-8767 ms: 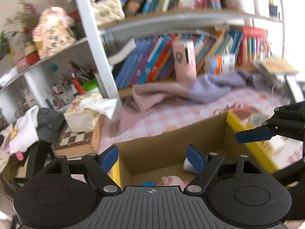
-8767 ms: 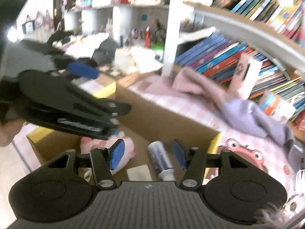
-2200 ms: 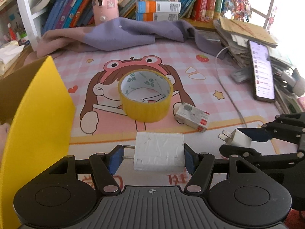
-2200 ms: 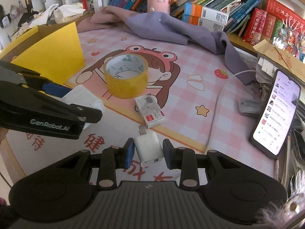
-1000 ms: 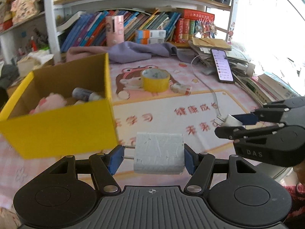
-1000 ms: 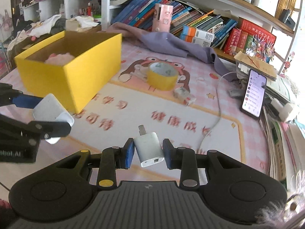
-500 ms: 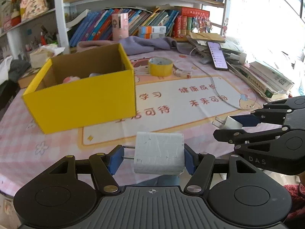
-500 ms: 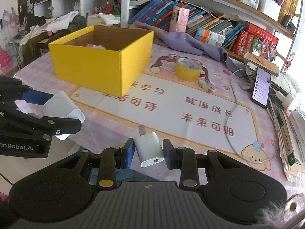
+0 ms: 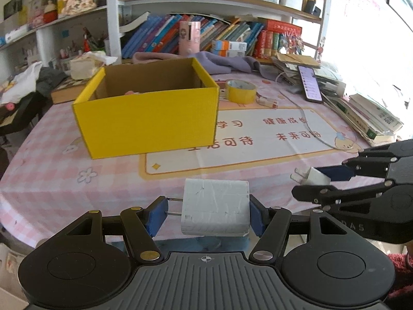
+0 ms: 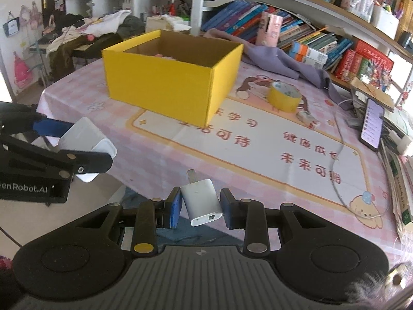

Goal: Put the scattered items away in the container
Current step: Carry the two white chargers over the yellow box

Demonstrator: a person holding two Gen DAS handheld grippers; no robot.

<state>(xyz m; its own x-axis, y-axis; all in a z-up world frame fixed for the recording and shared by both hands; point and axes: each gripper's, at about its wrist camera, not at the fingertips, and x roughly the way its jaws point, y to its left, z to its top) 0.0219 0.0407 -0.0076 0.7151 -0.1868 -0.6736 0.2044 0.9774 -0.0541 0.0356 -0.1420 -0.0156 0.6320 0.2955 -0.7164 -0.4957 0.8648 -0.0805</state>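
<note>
My left gripper (image 9: pixel 205 217) is shut on a large white charger block (image 9: pixel 215 206), held at the table's near edge. It also shows in the right wrist view (image 10: pixel 85 139). My right gripper (image 10: pixel 200 208) is shut on a small white USB plug adapter (image 10: pixel 202 201); the left wrist view shows it at the right (image 9: pixel 311 177). The yellow cardboard box (image 9: pixel 152 118) stands open on the table, well ahead of both grippers, with a pink item inside. A yellow tape roll (image 9: pixel 241 91) and a small white-red packet (image 9: pixel 268 102) lie right of the box.
A pink checked cloth with a printed mat (image 9: pixel 258 139) covers the table. A phone (image 9: pixel 309 84), a white cable (image 9: pixel 309 126) and stacked books (image 9: pixel 369 118) lie at the right. A purple cloth (image 9: pixel 227 64) and bookshelves stand behind the box.
Both grippers have pulled back from the table with their items still held; the box and tape roll look farther away.
</note>
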